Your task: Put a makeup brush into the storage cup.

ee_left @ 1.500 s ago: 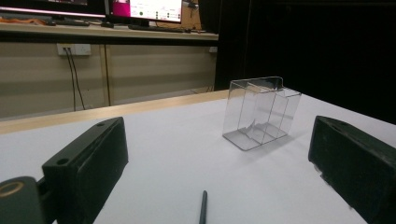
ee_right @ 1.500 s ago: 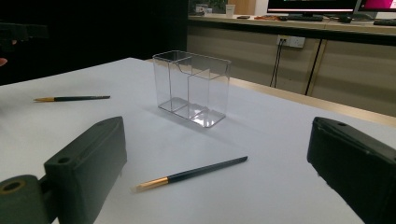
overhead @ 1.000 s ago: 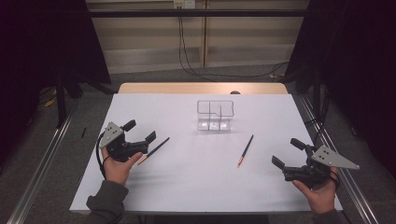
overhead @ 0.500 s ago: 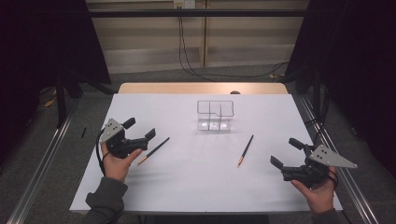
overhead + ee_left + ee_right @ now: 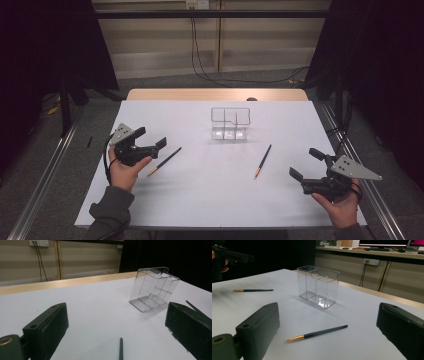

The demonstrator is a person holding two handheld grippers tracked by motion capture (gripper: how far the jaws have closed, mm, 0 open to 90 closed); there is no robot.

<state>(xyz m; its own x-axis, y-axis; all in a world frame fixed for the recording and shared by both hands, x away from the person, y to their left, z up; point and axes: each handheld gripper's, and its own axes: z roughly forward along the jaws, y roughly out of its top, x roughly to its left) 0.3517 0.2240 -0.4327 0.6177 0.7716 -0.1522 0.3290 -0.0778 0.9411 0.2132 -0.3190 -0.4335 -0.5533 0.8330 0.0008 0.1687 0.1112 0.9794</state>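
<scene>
While open, left gripper (image 5: 152, 142) just beside brush (image 5: 164, 161).

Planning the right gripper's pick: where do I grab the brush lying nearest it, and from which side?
Grip the dark handle of the right brush near mid-length, clear of its gold ferrule and bristle tip. It lies flat on the white table with bare surface on both sides, so come from above with the jaws spanning its thin width, across its long axis. The right gripper is already open; the clear organizer stands well clear.
</scene>
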